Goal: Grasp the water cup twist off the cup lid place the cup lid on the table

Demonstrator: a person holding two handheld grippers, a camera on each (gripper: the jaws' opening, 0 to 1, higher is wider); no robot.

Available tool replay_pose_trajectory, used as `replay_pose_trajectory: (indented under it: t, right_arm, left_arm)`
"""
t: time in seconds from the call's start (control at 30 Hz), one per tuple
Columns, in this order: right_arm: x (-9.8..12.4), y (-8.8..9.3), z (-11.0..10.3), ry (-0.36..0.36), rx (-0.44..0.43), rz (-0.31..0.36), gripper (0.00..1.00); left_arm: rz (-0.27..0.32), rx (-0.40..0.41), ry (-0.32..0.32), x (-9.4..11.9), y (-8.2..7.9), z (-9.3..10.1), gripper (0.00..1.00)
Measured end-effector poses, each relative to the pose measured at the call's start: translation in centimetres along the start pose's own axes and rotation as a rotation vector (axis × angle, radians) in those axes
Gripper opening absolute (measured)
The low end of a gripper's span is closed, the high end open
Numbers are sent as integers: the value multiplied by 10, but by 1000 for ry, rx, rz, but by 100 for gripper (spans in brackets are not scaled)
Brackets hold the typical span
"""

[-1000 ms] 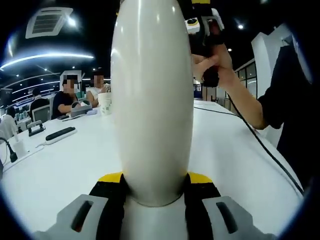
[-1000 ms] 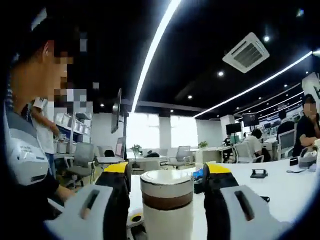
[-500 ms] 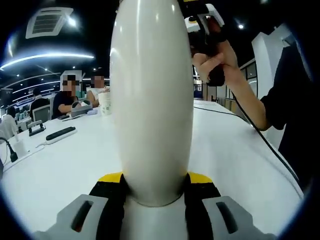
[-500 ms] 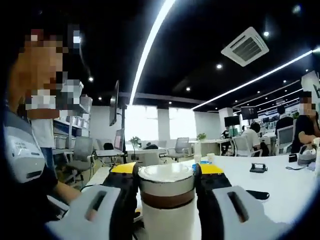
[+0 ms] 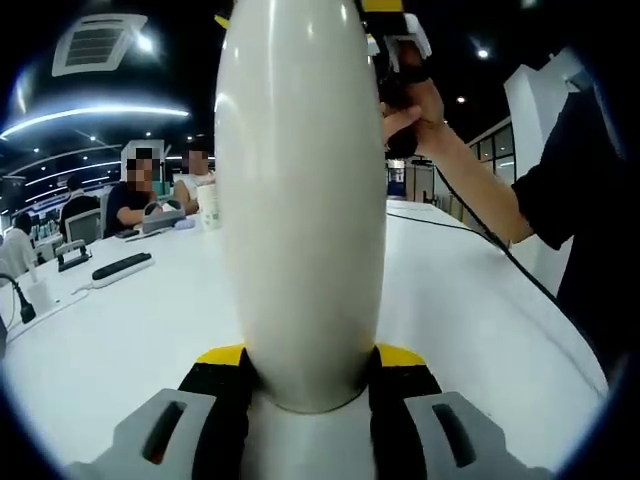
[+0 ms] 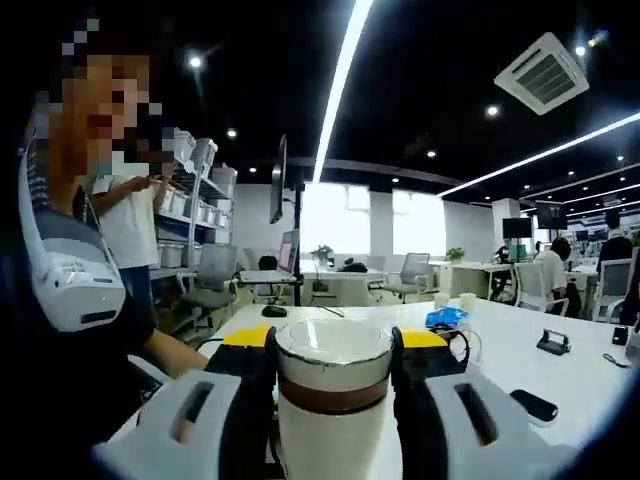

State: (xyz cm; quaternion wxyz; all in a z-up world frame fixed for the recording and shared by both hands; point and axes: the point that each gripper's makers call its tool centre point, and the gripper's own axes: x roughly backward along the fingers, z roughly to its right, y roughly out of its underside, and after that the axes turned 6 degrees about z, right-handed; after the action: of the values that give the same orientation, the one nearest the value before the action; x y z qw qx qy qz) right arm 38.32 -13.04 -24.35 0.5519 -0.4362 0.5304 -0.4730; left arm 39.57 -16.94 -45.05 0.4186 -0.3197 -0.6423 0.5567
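The white water cup (image 5: 303, 190) stands tall in the middle of the left gripper view, and my left gripper (image 5: 311, 372) is shut on its lower body. In the right gripper view the cup's white lid (image 6: 333, 352) with a brown band beneath it sits between the yellow-tipped jaws of my right gripper (image 6: 334, 350), which press on both sides of it. My right gripper (image 5: 398, 40) also appears at the cup's top in the left gripper view, held by a person's hand (image 5: 420, 105).
The white table (image 5: 130, 320) stretches around the cup, with a power strip (image 5: 120, 268), a paper cup (image 5: 210, 207) and seated people at its far left. A black cable (image 5: 520, 280) trails across the right side. A phone (image 6: 532, 405) lies on the table.
The right gripper closed onto the lid and has since rotated with it; the room behind has swung sideways. The left gripper and cup body stay still.
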Motion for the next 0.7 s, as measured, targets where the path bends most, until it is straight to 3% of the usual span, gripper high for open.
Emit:
replay_pose_trajectory:
  t: [0.1,0.23,0.33,0.43,0.5,0.53,0.6,0.7]
  right_arm:
    - [0,0,1,-108,-68,-2,48]
    - [1,-1,-4,-264,-80,22,48]
    - [3,-1,-9,-324,-88,47,48]
    - [3,-1,-8,-324,-105,62,48]
    - [0,-2,-3,-250,-127,78,50]
    - [-2,-2,5,-159,-141,83,55]
    - [0,-15,21,32,-132,168,73]
    - [12,-38,10,148,-88,265,72]
  left_arm:
    - [0,2,0,0,0,-1,47]
    - [0,2,0,0,1,-1,47]
    - [1,1,1,0,0,-1,47]
    - [2,0,2,0,0,0,47]
    - [1,1,1,1,0,0,47]
    - [1,2,1,1,0,0,47]
    - [1,2,-1,1,0,0,47]
    - [5,-2,2,1,-1,1,47]
